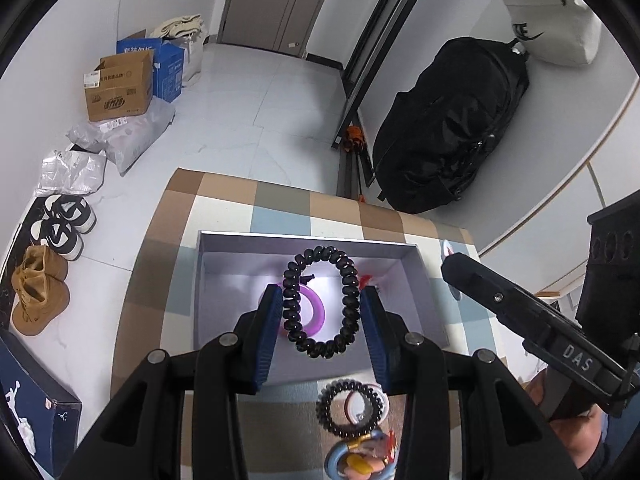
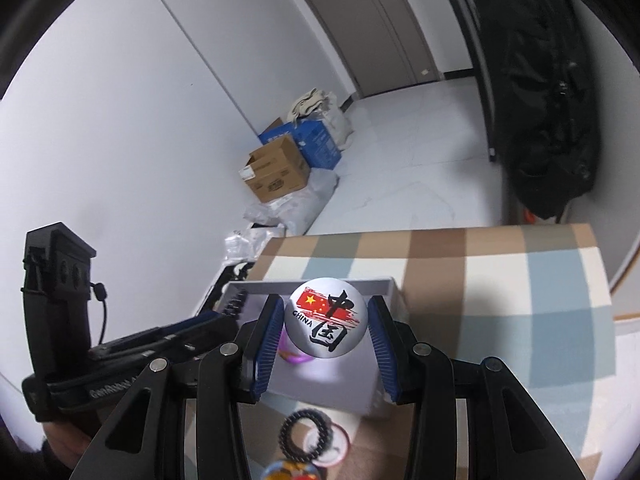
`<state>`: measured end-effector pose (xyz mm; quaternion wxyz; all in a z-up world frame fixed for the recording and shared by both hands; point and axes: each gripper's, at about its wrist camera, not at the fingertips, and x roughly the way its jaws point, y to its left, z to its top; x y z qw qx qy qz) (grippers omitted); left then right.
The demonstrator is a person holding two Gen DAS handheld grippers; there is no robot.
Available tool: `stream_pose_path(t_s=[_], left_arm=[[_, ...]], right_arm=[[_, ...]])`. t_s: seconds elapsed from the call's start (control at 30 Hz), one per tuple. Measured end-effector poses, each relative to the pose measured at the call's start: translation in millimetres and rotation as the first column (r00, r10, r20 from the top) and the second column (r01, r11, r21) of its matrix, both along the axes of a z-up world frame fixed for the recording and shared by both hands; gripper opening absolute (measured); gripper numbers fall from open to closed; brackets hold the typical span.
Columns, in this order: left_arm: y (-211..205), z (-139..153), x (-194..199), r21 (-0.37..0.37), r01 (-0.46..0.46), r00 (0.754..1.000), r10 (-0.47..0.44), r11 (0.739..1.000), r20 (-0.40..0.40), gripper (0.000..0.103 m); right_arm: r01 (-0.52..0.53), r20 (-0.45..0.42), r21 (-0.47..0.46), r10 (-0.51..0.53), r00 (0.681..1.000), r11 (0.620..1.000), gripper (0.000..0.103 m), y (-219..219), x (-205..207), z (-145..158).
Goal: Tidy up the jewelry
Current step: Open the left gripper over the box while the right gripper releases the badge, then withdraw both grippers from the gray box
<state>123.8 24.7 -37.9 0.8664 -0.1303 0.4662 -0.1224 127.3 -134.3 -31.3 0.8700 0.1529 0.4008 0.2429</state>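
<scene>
Bracelet (image 1: 320, 302), black beads, light and floppy, pinched at its sides by left tongs (image 1: 322, 300) over box (image 1: 424, 280); right tongs (image 2: 326, 322) clamp a rigid, slick badge (image 2: 325, 317) at 3 and 9 o'clock.

- Spiral hair tie (image 1: 320, 300): glossy black.
- Round badge (image 2: 325, 317): silver-white, red flag with yellow stars, black lettering "CHINA".
- Gripper pads (image 1: 267, 340): dark blue on black arms.
- Box (image 1: 424, 280): pale grey-lavender.
- Ring inside the box (image 1: 316, 312): purple.
- Tablecloth (image 1: 224, 204): checked in brown, tan, pale blue, grey and cream.
- Second spiral hair tie (image 1: 348, 408) on the cloth: black.
</scene>
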Motion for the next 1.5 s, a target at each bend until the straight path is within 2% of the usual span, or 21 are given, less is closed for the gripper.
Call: stream_pose_path(t_s=[0.2, 0.33, 0.5, 0.57, 0.63, 0.67, 0.77, 0.83, 0.9, 1.03, 1.27, 1.5], left_arm=[[-3, -7, 10, -0.005, 0.0, 0.999, 0.0, 1.0, -0.037, 0.034], [-5, -9, 12, 0.009, -0.001, 0.999, 0.002, 1.0, -0.04, 0.034], [-7, -8, 15, -0.012, -0.003, 0.999, 0.002, 1.0, -0.039, 0.034], [-9, -6, 14, -0.018, 0.011, 1.0, -0.012, 1.0, -0.026, 0.04], [-10, -4, 12, -0.024, 0.018, 1.0, -0.019, 1.0, -0.02, 0.047], [-9, -3, 13, -0.025, 0.019, 1.0, -0.019, 1.0, -0.02, 0.048], [-8, -2, 12, -0.034, 0.012, 1.0, -0.012, 0.999, -0.015, 0.057], [-9, -1, 11, -0.023, 0.005, 1.0, -0.005, 1.0, -0.007, 0.06], [-10, -2, 10, -0.012, 0.005, 1.0, -0.005, 1.0, -0.011, 0.061], [-11, -3, 7, 0.01, 0.0, 1.0, 0.0, 1.0, -0.016, 0.061], [-15, 3, -7, 0.049, 0.015, 1.0, -0.016, 0.999, 0.018, 0.061], [-16, 12, -25, 0.047, 0.018, 0.997, -0.021, 0.999, 0.071, 0.074]], right_arm=[[-0.022, -0.05, 0.016, 0.023, 0.998, 1.0, 0.042, 12, 18, -12], [-0.021, -0.084, 0.029, 0.024, 0.996, 0.999, 0.042, 11, 24, -21], [-0.02, -0.101, 0.04, 0.024, 0.995, 0.999, 0.043, 11, 25, -24], [-0.018, -0.099, 0.052, 0.023, 0.995, 0.998, 0.044, 8, 24, -23], [-0.012, -0.093, 0.065, 0.018, 0.996, 0.998, 0.051, 5, 22, -21], [-0.002, -0.086, 0.067, 0.008, 0.996, 0.998, 0.061, 2, 20, -19], [0.021, -0.067, 0.085, -0.015, 0.998, 0.996, 0.062, -8, 15, -13], [0.039, -0.059, 0.091, -0.034, 0.998, 0.995, 0.067, -15, 12, -10], [0.058, -0.047, 0.089, -0.054, 0.997, 0.994, 0.078, -19, 10, -7], [0.079, -0.051, 0.094, -0.075, 0.996, 0.992, 0.08, -26, 6, -6], [0.106, -0.037, 0.064, -0.104, 0.994, 0.992, 0.086, -30, -7, 2], [0.11, -0.019, 0.046, -0.109, 0.994, 0.993, 0.091, -36, -25, 9]])
